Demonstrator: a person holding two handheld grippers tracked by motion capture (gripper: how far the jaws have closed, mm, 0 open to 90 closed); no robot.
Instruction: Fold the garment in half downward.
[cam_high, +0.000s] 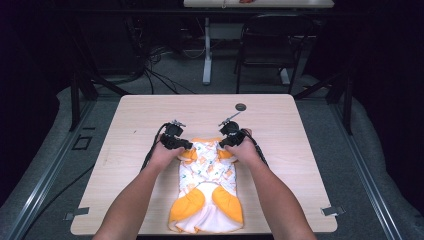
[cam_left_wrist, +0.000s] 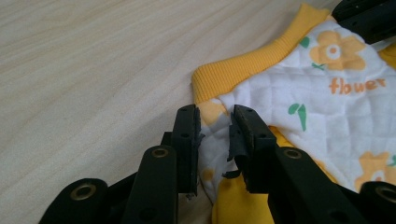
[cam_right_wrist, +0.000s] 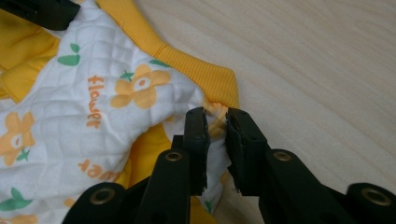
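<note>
- Dark room behind, with a chair (cam_high: 272, 42) and loose cables on the floor at the far side; nearer, a pale wooden surface (cam_high: 280, 130) carries a small quilted garment (cam_high: 207, 187), white with orange flowers and yellow trim, lying at the near middle with its neck end toward the far edge; the left tool (cam_high: 183, 146) and the right tool (cam_high: 226, 142), each in a hand, sit at the two far corners of the garment.
- Left gripper view: the left tool (cam_left_wrist: 215, 122) has its jaws partly closed with a fold of quilted cloth pinched between them, just near of the ribbed yellow collar (cam_left_wrist: 243, 72); the pads look pressed onto the fabric.
- Right gripper view: the right tool (cam_right_wrist: 216, 120) has narrowed likewise onto the opposite shoulder corner, cloth bunched between its jaws beside the collar end (cam_right_wrist: 219, 84).
- Judgement: the step looks like taking both shoulders to lift or fold the garment; to do it well, grip all layers deep enough to hold, match both grips, then lift evenly so the cloth stays flat and does not twist.
</note>
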